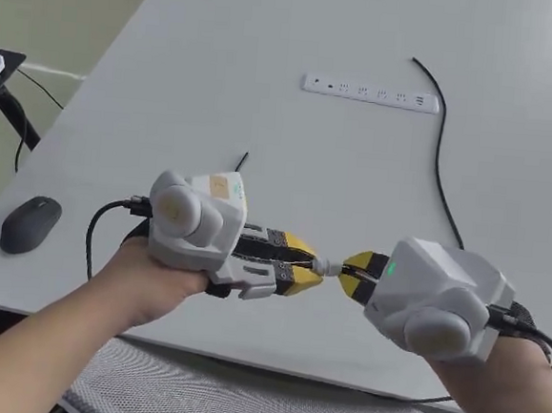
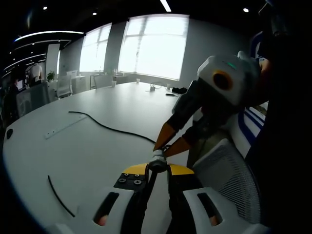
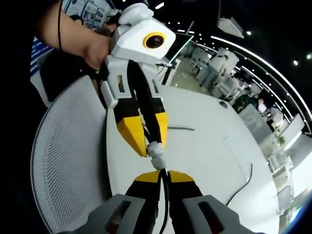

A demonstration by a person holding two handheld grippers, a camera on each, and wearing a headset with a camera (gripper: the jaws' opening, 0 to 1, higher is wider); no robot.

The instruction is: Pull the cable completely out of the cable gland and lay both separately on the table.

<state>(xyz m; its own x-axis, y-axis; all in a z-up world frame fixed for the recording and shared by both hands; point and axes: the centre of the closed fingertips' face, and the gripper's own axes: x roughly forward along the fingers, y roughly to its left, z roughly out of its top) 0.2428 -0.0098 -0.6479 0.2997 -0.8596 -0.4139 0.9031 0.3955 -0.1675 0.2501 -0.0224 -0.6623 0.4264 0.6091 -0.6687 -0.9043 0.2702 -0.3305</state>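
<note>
Above the table's near edge, my two grippers meet tip to tip. My left gripper (image 1: 302,268) points right and is shut on the small white cable gland (image 1: 327,266). In the left gripper view the gland (image 2: 157,162) sits at my own yellow jaw tips (image 2: 157,169). My right gripper (image 1: 352,273) faces it, shut on the thin black cable (image 3: 165,192) that comes out of the gland (image 3: 156,153). The cable runs down between my right gripper's (image 3: 165,176) jaws. Both are held in the air over the white table (image 1: 265,100).
A short black wire (image 1: 242,161) lies on the table beyond the left gripper. Further back lie a white power strip (image 1: 371,92) and its black cord (image 1: 440,152). A dark mouse (image 1: 31,223) sits at the left edge. A grey mesh chair (image 1: 242,400) is below the grippers.
</note>
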